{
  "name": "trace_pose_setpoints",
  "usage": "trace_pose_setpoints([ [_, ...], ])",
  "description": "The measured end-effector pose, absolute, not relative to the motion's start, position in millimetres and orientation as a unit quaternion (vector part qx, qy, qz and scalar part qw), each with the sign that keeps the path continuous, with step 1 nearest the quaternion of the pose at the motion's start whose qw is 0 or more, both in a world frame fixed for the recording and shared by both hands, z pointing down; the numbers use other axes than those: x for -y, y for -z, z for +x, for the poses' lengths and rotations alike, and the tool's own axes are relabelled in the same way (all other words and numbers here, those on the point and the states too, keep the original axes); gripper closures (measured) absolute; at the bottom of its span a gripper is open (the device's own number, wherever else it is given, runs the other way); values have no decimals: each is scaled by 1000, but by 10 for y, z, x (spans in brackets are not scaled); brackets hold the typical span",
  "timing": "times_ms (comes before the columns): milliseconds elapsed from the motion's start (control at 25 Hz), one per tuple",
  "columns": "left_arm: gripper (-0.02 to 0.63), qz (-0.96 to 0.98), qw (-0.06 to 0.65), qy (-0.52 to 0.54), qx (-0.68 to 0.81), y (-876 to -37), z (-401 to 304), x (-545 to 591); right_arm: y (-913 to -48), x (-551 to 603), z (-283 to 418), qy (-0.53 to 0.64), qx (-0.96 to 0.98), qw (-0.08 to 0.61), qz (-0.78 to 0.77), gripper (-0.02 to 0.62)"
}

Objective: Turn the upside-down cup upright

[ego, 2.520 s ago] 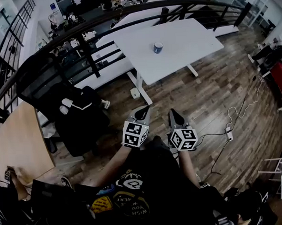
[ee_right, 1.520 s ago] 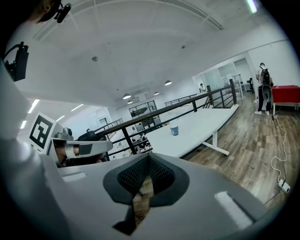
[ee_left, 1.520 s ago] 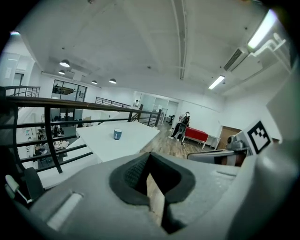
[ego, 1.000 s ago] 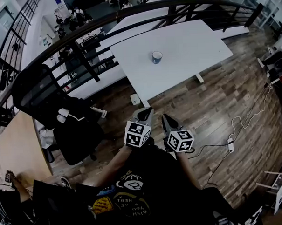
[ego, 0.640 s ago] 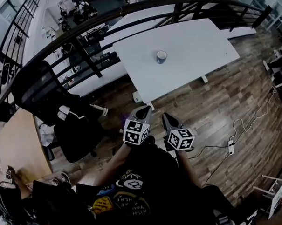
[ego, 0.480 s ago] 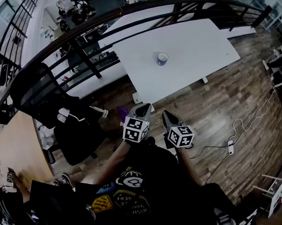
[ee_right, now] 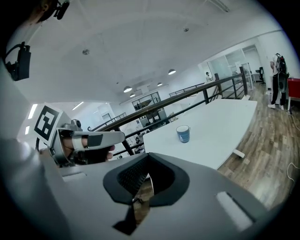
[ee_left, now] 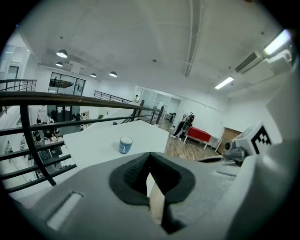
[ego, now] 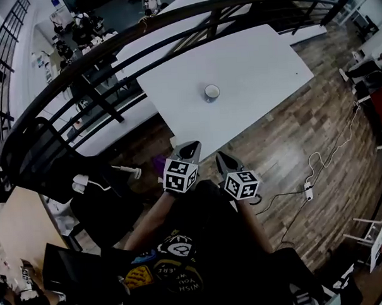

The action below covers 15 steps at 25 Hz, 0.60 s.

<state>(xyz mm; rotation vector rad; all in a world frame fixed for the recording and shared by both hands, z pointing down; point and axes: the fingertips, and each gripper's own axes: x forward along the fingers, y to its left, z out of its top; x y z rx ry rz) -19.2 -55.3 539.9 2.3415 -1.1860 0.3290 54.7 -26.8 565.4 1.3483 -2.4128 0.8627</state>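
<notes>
Blue cup (ego: 212,92) on white table (ego: 256,57), black railing (ee_left: 70,99) beside (curved)

The black shirt (ego: 201,243) has white words on it, upside down, near six o'clock in the head view. They seem to say "WISH YOU WERE HERE". The blue cup (ee_left: 125,145) has a small white mark on its side, too tiny to read.

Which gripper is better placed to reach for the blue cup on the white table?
Left, probably. Both grippers are shut, empty and short of the cup, but the left gripper points more directly at it than the right gripper.
</notes>
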Motion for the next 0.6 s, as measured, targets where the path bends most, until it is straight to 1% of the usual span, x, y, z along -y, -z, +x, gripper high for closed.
trace_pose_setpoints([
  [200, 601, 860, 250, -146, 420, -5565, -207, 809, -5818, 457, 554, -311, 814, 135, 472, 597],
  [400, 601, 855, 255, -154, 425, -5637, -210, 1129, -5960, 929, 633, -291, 823, 128, 471, 597],
  [600, 601, 844, 256, -168, 441, -5794, -269, 1497, -6423, 1583, 726, -270, 823, 139, 481, 597],
])
